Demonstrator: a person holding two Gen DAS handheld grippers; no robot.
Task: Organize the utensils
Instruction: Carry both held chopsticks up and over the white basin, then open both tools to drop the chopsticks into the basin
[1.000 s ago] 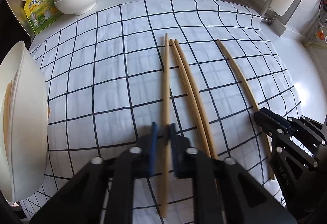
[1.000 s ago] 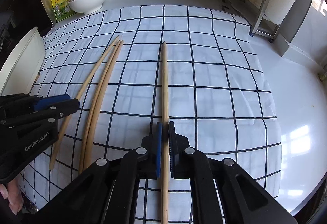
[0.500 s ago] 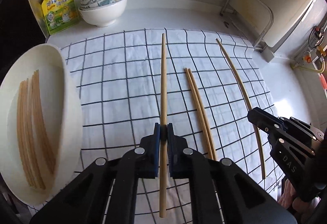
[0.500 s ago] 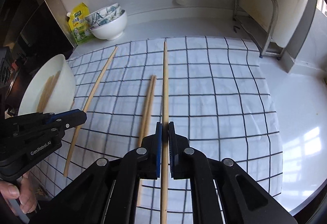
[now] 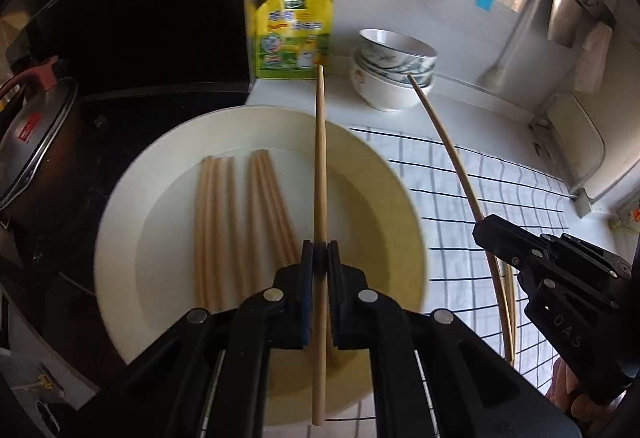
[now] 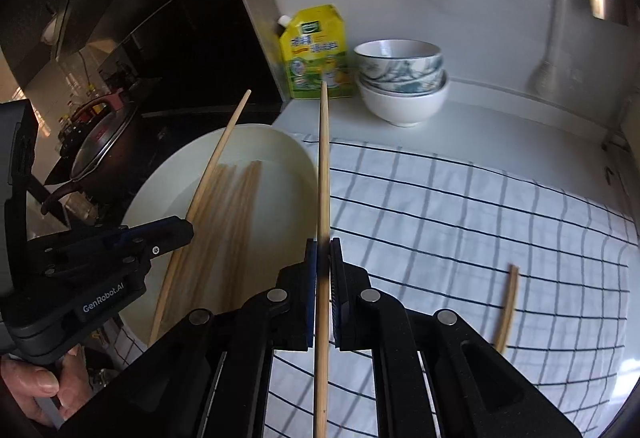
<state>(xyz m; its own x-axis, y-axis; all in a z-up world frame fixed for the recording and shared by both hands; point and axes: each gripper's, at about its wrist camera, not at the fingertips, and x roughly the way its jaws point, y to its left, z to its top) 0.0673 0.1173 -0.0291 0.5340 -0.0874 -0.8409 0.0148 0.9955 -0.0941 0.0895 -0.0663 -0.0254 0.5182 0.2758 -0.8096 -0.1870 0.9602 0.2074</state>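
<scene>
Pinching one chopstick [image 5: 320,174] each, left gripper [image 5: 319,258] over plate [image 5: 120,238], right gripper [image 6: 322,258] beside

Both hand-held grippers [image 5: 320,252] [image 6: 323,252] apparently clamped, side-by-side.

Left gripper [image 5: 320,258] clamps chopstick [image 5: 320,158] above plate [image 5: 120,198].
</scene>
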